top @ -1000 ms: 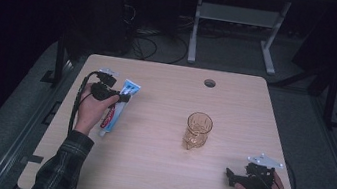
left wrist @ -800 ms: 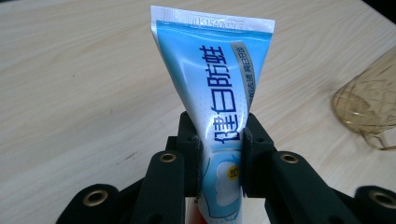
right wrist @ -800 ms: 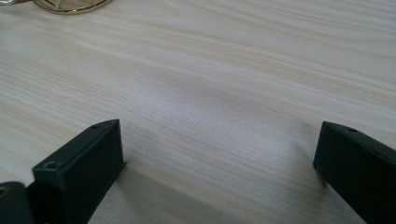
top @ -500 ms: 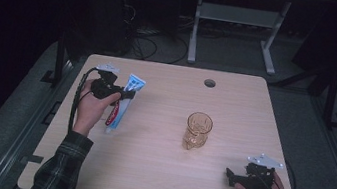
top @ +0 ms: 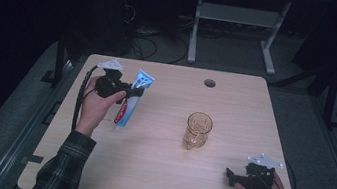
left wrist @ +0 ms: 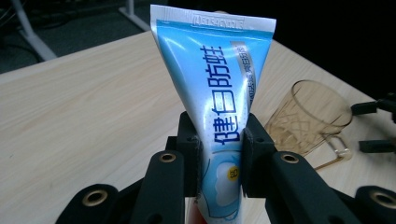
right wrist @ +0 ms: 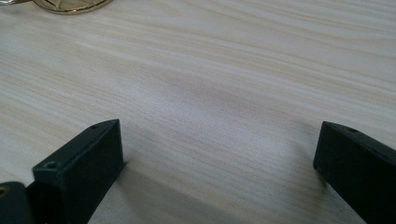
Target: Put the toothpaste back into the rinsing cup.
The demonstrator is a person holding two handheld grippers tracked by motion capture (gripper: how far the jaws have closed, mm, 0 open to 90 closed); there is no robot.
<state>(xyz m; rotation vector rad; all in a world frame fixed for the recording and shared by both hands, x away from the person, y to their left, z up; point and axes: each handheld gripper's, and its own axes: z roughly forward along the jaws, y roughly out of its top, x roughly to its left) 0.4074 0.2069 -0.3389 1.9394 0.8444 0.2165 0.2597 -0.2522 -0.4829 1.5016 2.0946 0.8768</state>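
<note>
On the blue toothpaste tube [left wrist: 219, 107] that I hold, I read big Chinese characters "健自防蛀".

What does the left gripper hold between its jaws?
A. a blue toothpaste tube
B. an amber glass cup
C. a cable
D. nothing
A: in the left gripper view, the left gripper has both black jaws pressed on the blue toothpaste tube, while the amber cup stands apart on the table.

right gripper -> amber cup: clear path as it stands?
Probably yes. The right gripper sits low on the table with its jaws open and nothing between them, and bare wood lies between it and the amber cup. The toothpaste tube is clamped in the left gripper, well off to the side.
</note>
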